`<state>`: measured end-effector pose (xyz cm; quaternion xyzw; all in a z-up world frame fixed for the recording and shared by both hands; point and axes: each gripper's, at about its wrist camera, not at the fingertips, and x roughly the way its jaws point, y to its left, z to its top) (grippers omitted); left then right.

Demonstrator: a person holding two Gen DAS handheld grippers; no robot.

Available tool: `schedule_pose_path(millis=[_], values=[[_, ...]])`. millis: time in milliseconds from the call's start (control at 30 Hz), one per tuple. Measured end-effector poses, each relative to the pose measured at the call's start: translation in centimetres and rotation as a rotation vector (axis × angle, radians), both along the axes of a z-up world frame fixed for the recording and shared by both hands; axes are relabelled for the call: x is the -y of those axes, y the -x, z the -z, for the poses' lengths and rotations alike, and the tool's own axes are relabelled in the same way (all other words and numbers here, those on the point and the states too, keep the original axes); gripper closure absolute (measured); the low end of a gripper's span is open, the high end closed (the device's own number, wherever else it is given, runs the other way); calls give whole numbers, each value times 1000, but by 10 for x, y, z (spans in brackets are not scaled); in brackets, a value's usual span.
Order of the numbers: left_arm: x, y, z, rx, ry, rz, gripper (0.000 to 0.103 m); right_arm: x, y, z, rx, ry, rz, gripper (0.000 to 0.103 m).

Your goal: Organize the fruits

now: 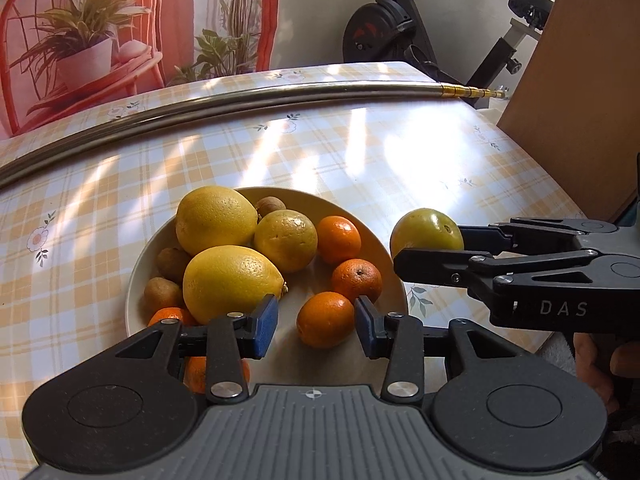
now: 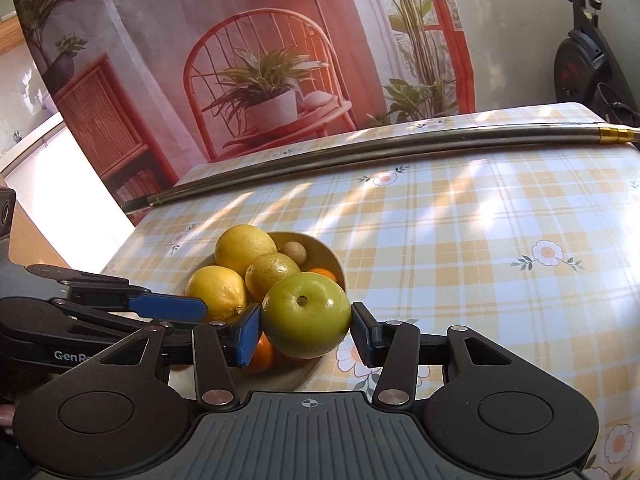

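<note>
A cream plate (image 1: 384, 248) on the checked tablecloth holds two big lemons (image 1: 230, 280), a yellow-green citrus (image 1: 286, 240), several mandarins (image 1: 356, 280) and small brown kiwis (image 1: 162, 294). My left gripper (image 1: 316, 326) hovers open above the plate's near side, a mandarin (image 1: 324, 320) lying between its blue pads. My right gripper (image 2: 306, 330) is shut on a yellow-green round fruit (image 2: 306, 314), held in the air just right of the plate's rim (image 2: 340, 268). In the left wrist view that gripper (image 1: 430, 248) comes in from the right with the fruit (image 1: 426, 232).
A long metal tube (image 1: 248, 98) lies across the far part of the table. A printed backdrop (image 2: 248, 60) hangs behind, an exercise bike (image 1: 404, 28) stands at the back right, and a brown board (image 1: 580, 92) rises at the right edge. A hand (image 1: 600, 364) shows under the right gripper.
</note>
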<state>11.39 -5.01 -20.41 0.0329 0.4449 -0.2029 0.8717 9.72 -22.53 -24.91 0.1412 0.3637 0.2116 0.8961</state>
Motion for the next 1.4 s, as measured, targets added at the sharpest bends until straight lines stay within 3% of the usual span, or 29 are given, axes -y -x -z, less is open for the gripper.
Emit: schedule_pose_path(millis=[100, 333, 633, 1000, 1300, 1400], values=[[-26, 5, -19, 22, 85, -82, 55, -10, 0, -1, -11, 2, -44, 59], [-63, 15, -40, 84, 99, -204, 55, -46, 4, -6, -22, 57, -187, 59], [-88, 16, -35, 85, 117, -276, 55, -96, -14, -5, -15, 137, -305, 59], [-100, 14, -25, 74, 143, -295, 55, -110, -18, 10, -53, 231, -309, 59], [-103, 14, -23, 68, 151, -305, 54, -105, -22, 9, -65, 214, -281, 58], [-106, 14, -25, 56, 157, -316, 52, -99, -23, 2, -70, 201, -256, 50]])
